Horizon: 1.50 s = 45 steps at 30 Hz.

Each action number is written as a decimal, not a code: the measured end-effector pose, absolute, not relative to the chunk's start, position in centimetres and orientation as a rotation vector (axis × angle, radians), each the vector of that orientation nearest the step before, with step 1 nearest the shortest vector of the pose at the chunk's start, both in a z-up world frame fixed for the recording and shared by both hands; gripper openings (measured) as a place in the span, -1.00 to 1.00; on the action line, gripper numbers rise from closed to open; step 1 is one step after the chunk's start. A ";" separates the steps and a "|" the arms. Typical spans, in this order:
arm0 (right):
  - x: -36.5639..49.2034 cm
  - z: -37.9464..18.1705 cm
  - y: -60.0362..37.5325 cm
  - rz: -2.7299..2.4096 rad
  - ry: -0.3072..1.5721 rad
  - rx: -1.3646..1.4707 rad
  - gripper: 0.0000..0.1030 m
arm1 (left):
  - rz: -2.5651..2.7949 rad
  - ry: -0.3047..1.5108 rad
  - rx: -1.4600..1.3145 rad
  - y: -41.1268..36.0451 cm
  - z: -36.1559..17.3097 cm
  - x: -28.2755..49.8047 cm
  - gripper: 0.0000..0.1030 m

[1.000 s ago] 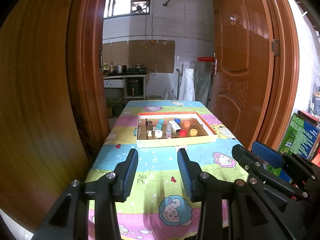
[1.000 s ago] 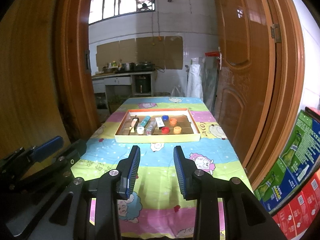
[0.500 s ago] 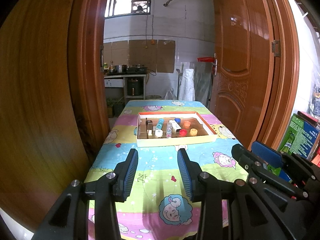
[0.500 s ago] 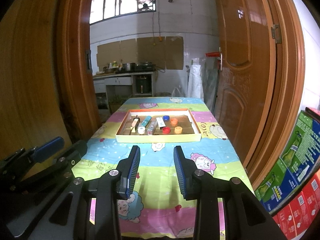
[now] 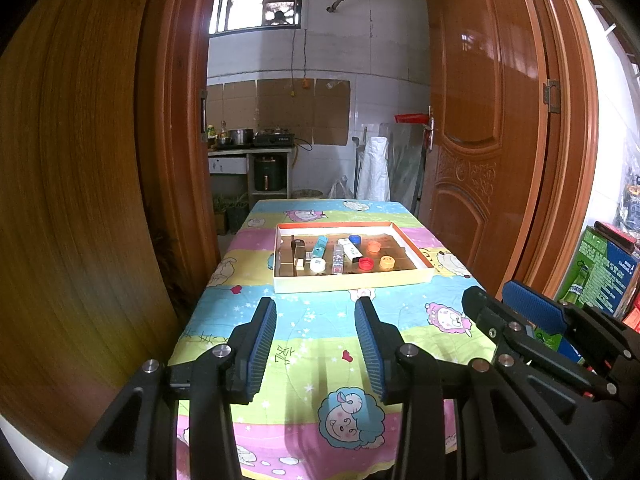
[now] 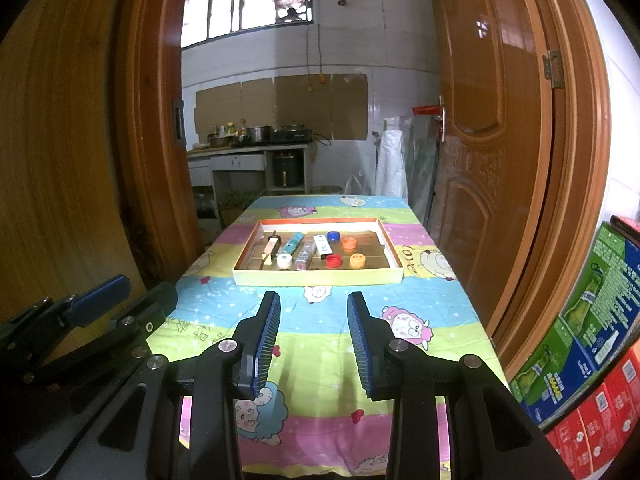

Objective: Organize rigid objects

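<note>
Your tray (image 5: 352,280) sits in the middle of the table, well ahead of both grippers, a shallow cardboard box with an orange inner rim. Inside it lie a white cap (image 5: 317,265), a red cap (image 5: 365,263), a yellow-orange cap (image 5: 387,262), an orange cap (image 5: 374,245) and a blue cap (image 5: 354,239), with a teal tube (image 5: 320,245), a white box (image 5: 349,250), a clear little case (image 5: 337,260) and a dark brown piece (image 5: 298,246) lying between and left of them. The printing on the tube and box is too small to read.

The tablecloth (image 5: 320,320) under it is striped in blue, green, yellow and pink with cartoon sheep; some dark characters are printed near your left gripper, not legible. To your right stand green cartons (image 6: 592,320) picturing beer bottles and red cartons (image 6: 600,412), their lettering unreadable. Wooden doors (image 5: 480,120) flank the table, with a kitchen counter (image 6: 248,148) and pots beyond.

Your left gripper (image 5: 316,344) hangs over the near end of the table, jaws spread apart and holding nothing. Your right gripper (image 6: 313,340) is the same: released, with bare cloth between its blue pads (image 6: 268,340). Nothing stands between either gripper and the tray.

Compared with a second ago, both views are nearly unchanged; the tray contents lie as they did.
</note>
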State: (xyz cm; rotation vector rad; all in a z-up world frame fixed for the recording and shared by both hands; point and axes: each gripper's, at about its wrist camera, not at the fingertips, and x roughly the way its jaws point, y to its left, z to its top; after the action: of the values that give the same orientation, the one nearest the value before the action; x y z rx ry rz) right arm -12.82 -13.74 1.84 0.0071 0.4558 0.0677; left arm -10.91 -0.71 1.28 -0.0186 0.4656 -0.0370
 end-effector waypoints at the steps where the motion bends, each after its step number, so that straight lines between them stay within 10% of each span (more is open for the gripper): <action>1: -12.8 1.8 -13.7 0.068 0.456 0.007 -0.30 | -0.037 0.465 -0.019 -0.7 1.3 -10.9 -0.21; 45: -12.8 1.9 -13.2 0.067 0.452 0.003 -0.30 | -0.037 0.466 -0.017 -0.7 1.3 -10.9 -0.21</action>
State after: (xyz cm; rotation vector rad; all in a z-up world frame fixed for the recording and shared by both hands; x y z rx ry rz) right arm -12.78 -13.16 1.93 0.0025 0.4518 0.0673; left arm -10.94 -0.72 1.32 -0.0169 0.4661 -0.0368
